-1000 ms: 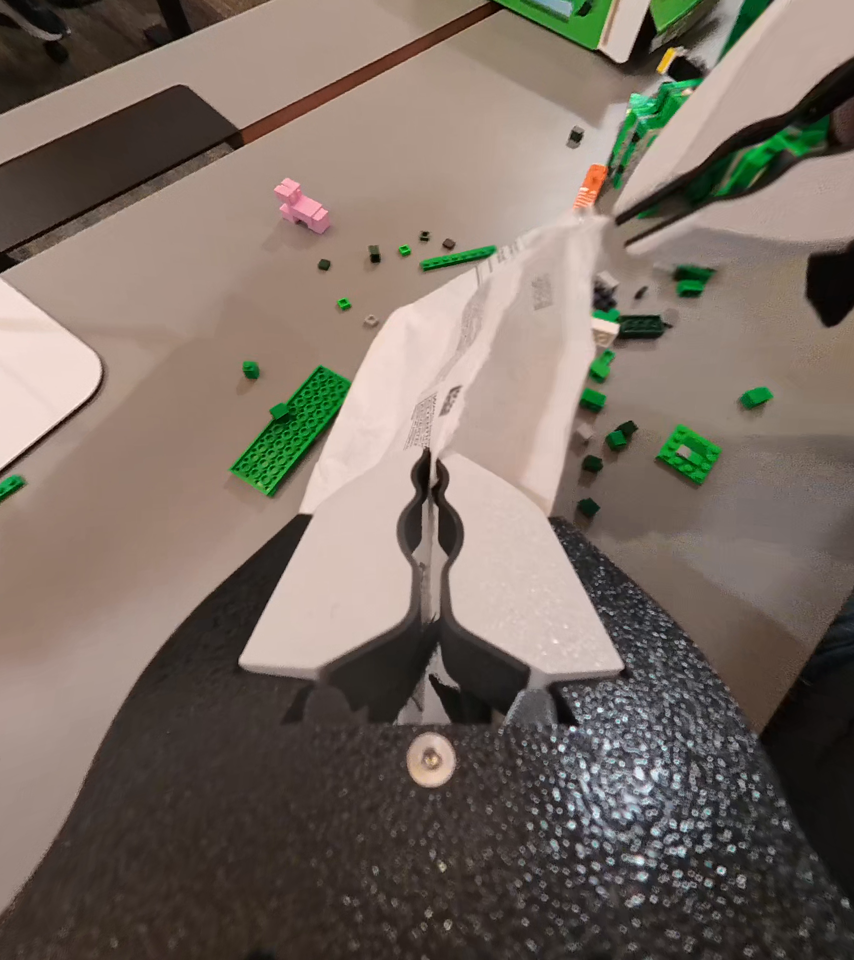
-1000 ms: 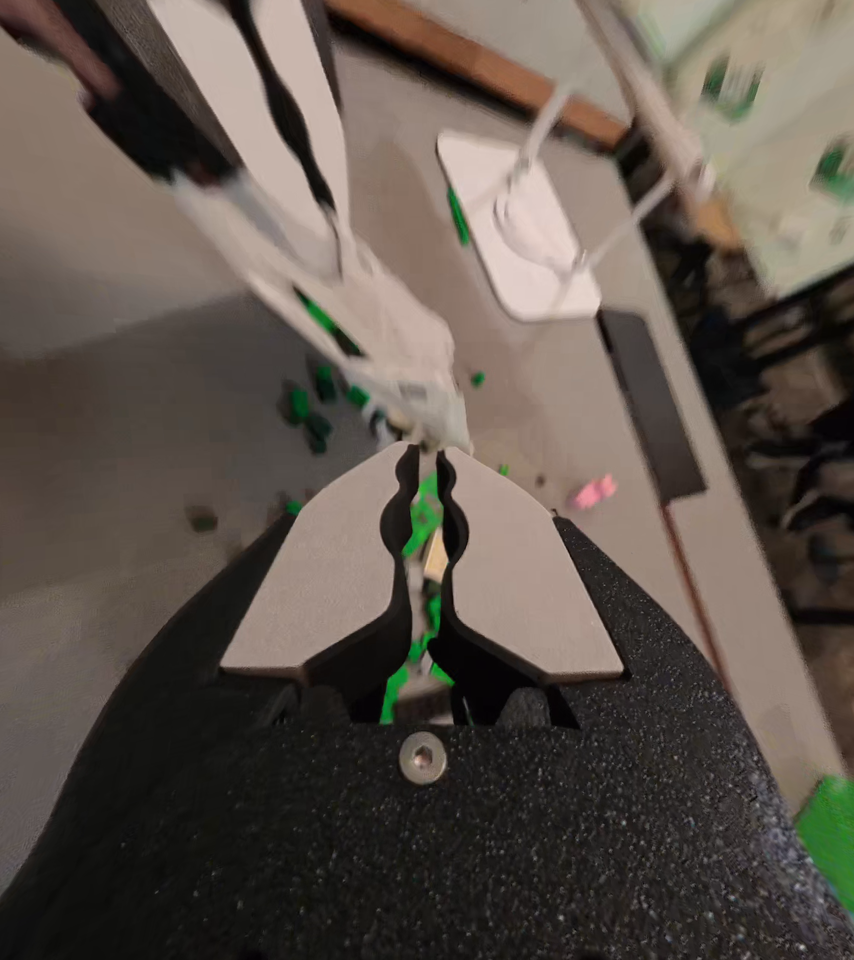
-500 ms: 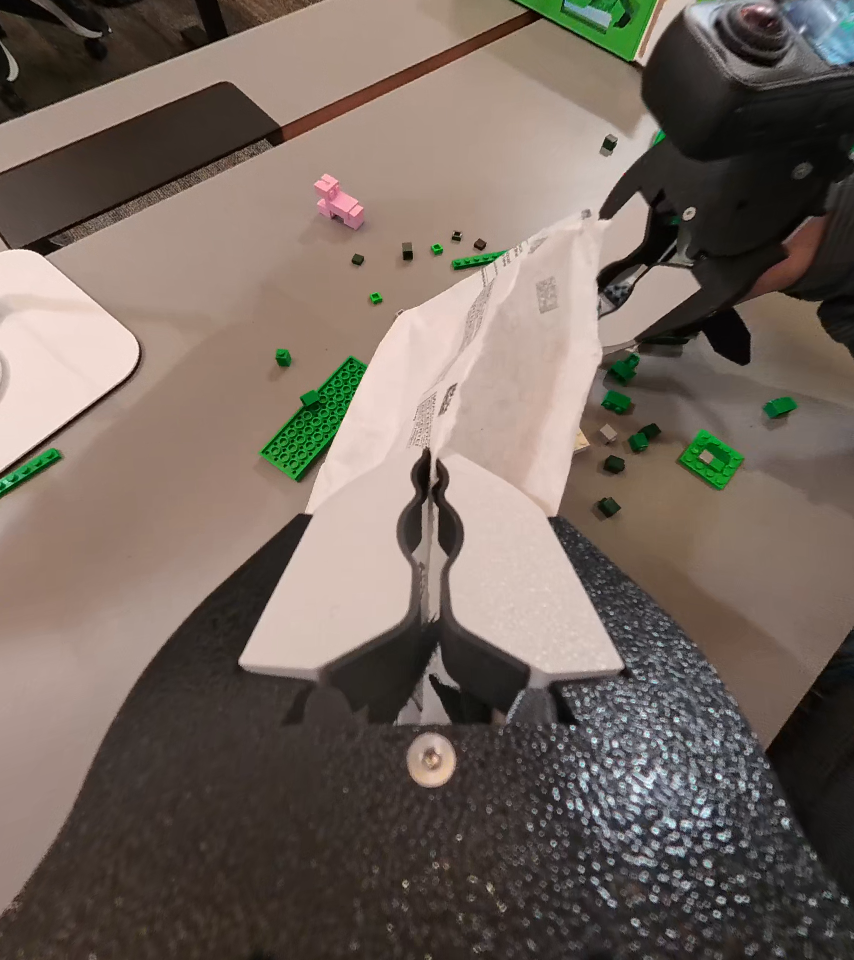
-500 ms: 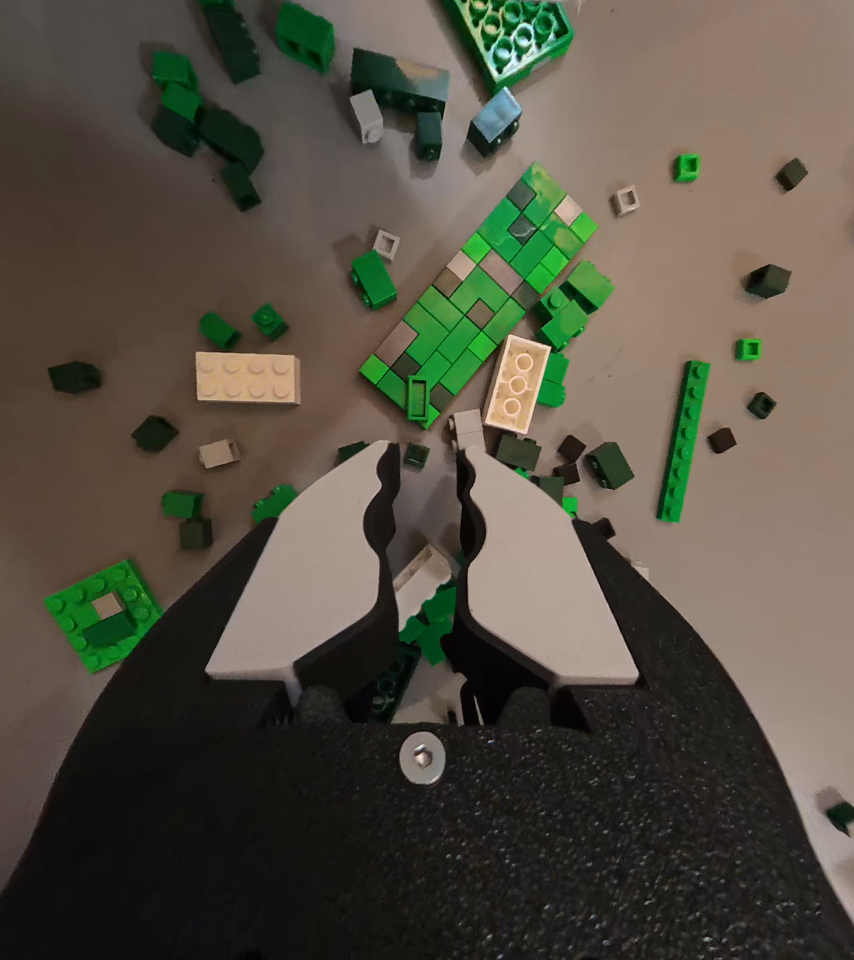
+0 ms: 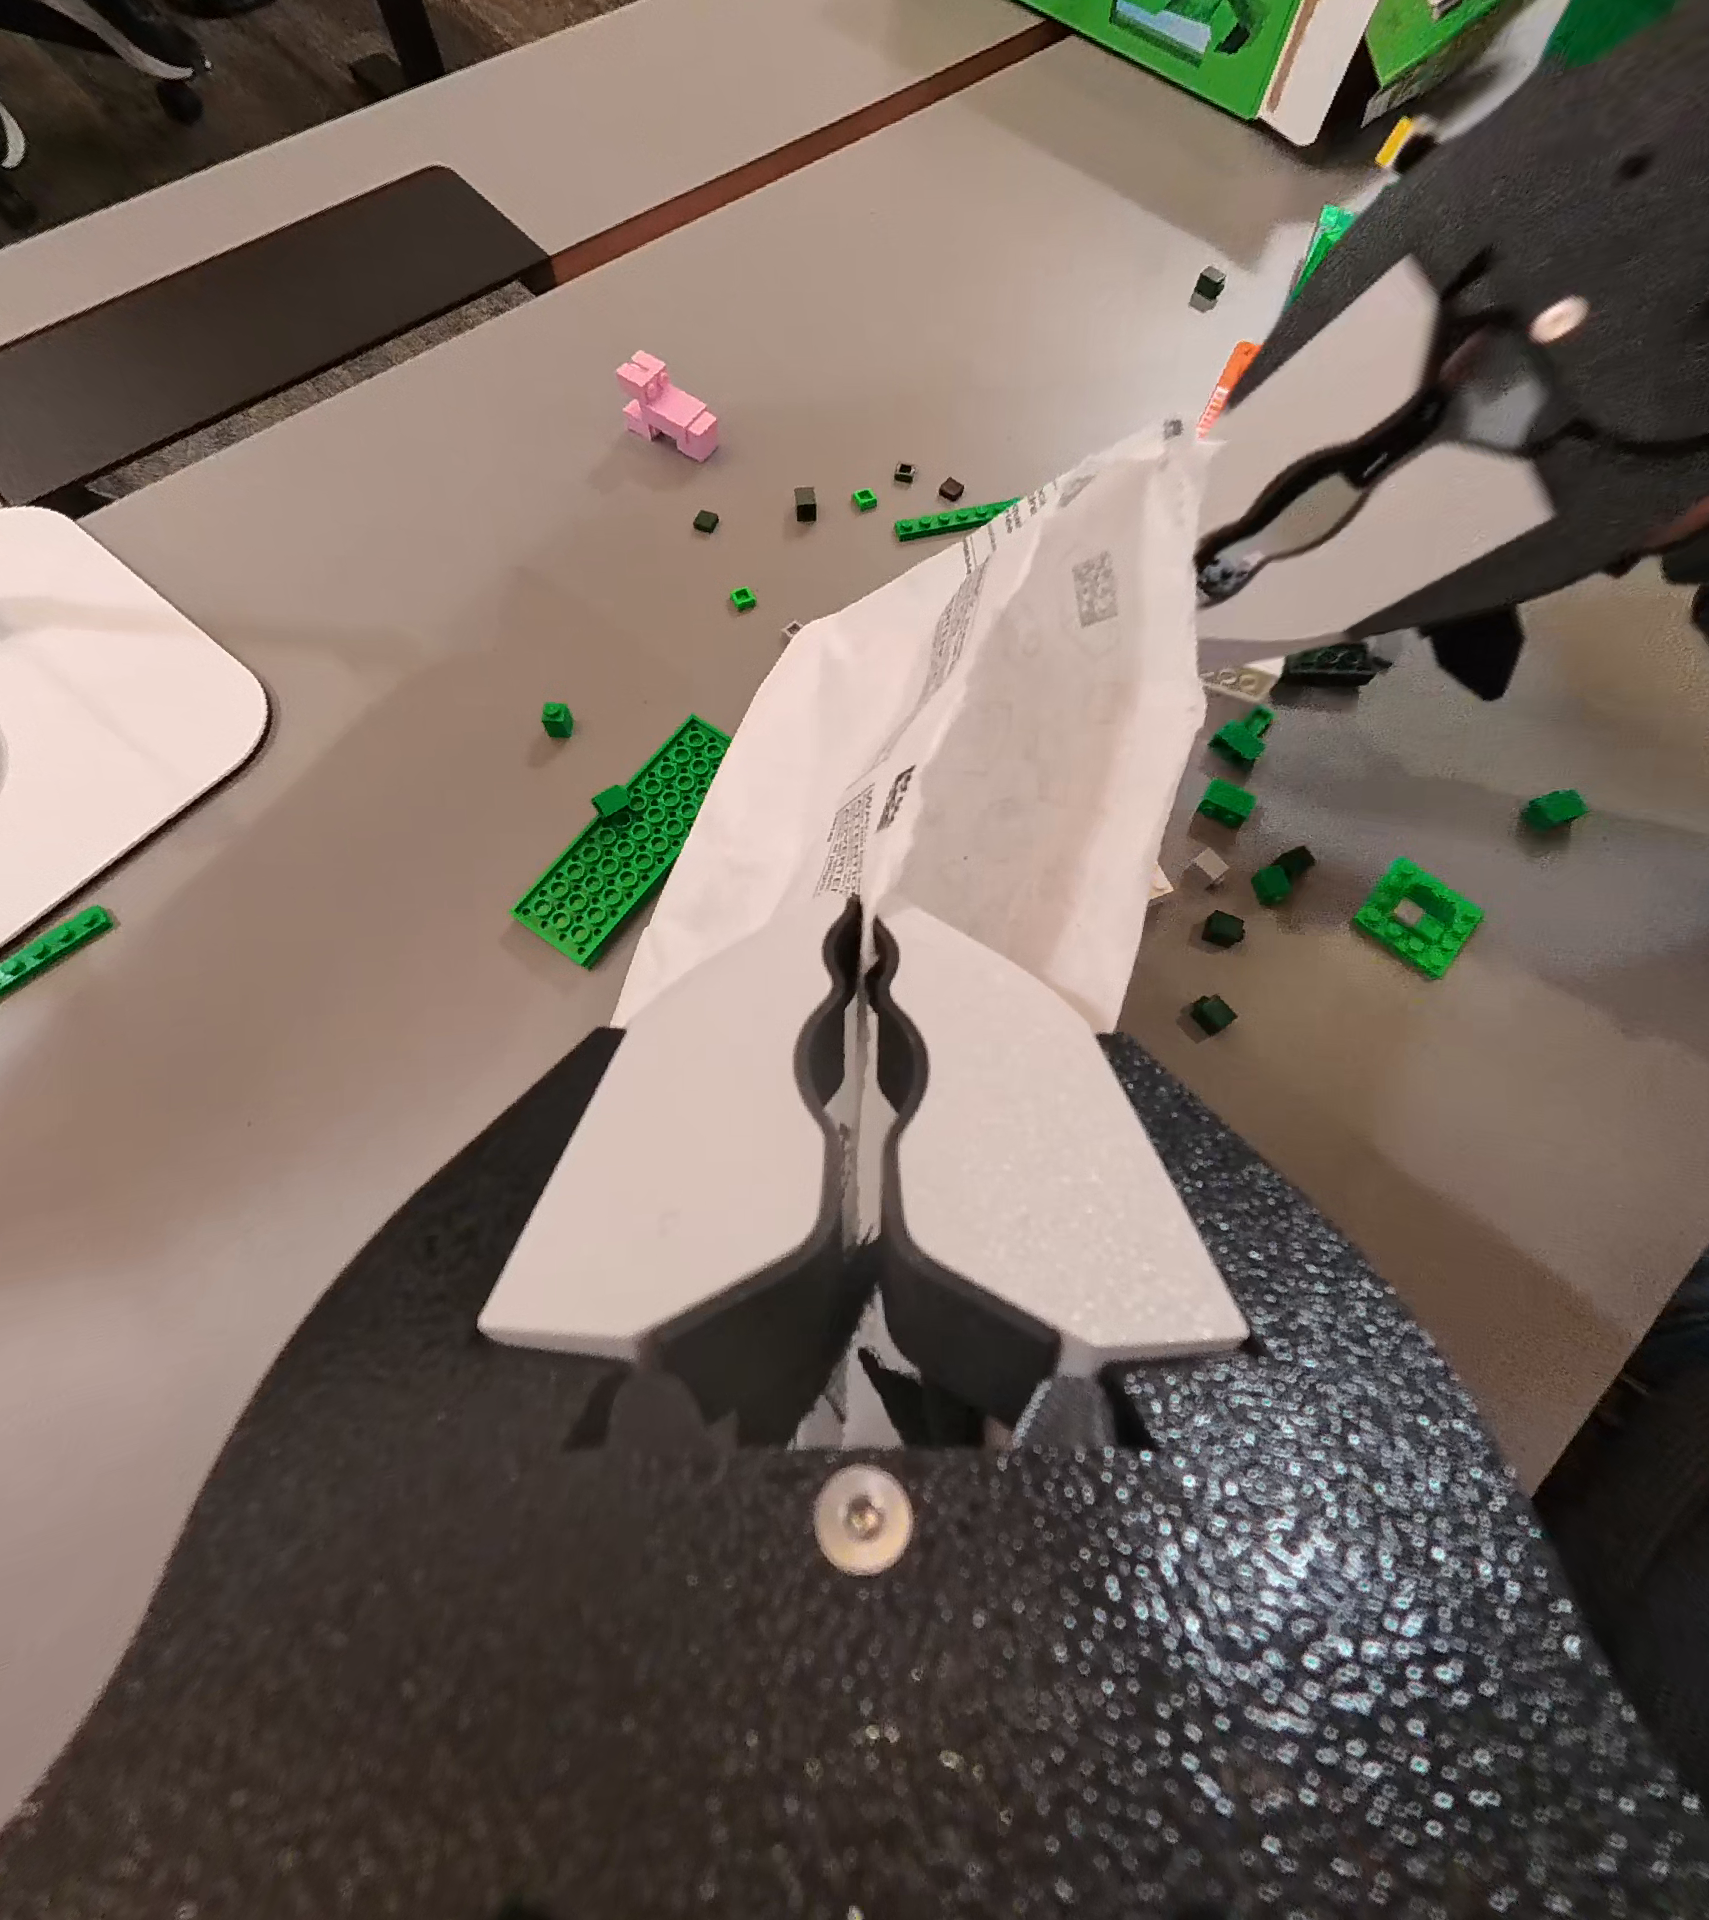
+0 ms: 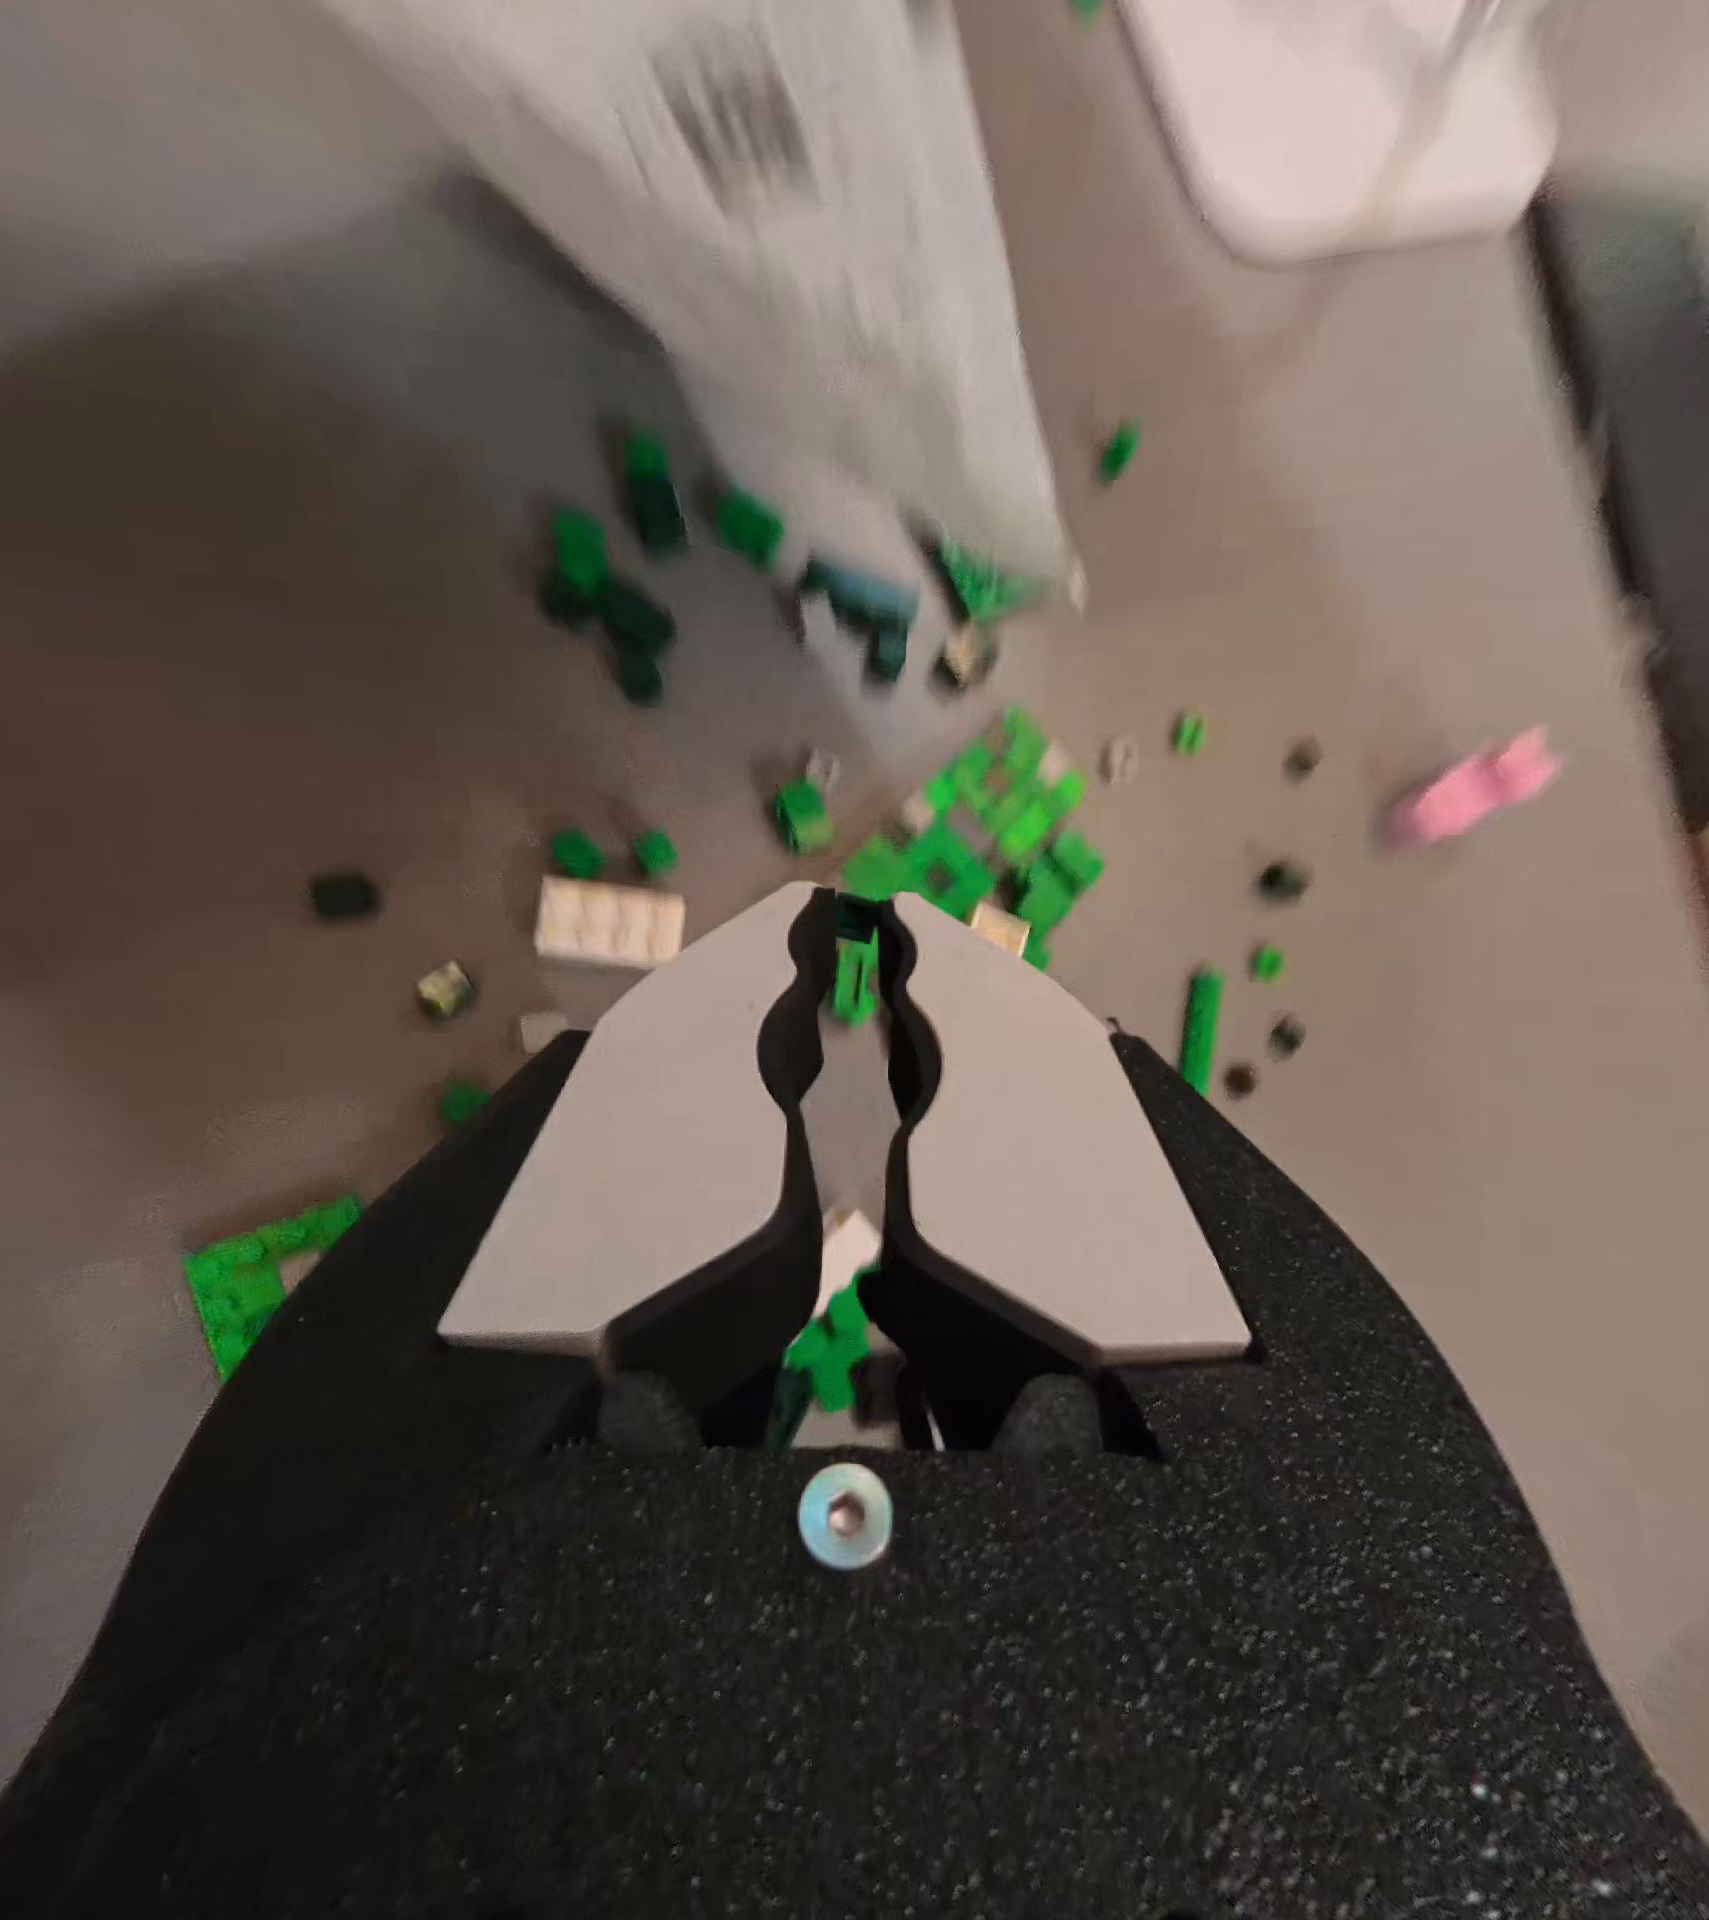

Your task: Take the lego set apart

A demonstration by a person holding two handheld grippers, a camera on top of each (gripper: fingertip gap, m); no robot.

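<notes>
My left gripper (image 5: 860,920) is shut on the edge of a white printed paper bag (image 5: 985,748) and holds it up above the grey table (image 5: 362,1039). My right gripper (image 6: 855,914) is shut on a small dark green brick (image 6: 855,925). It also shows in the left wrist view (image 5: 1214,556), with its tips at the bag's upper right corner. Several loose green, dark green and white bricks lie on the table below. A tiled green plate (image 6: 985,831) lies among them. The right wrist view is blurred by motion.
A studded green plate (image 5: 621,842), a pink brick pig (image 5: 668,410), a thin green strip (image 5: 3,980) and a small square green plate (image 5: 1418,916) lie on the table. A white stand base (image 5: 50,707) is at the left. Green boxes (image 5: 1193,42) stand at the back. About 15 centimeters separates my left fingertips from my right. Measured from the fingertips, the tiled green plate (image 6: 985,831) is 9 centimeters or so from the right gripper and 20 centimeters from the left.
My right gripper was down over the brick pile with its jaws apart. It has shut on a small green brick and risen to the bag's corner. My left gripper still holds the bag.
</notes>
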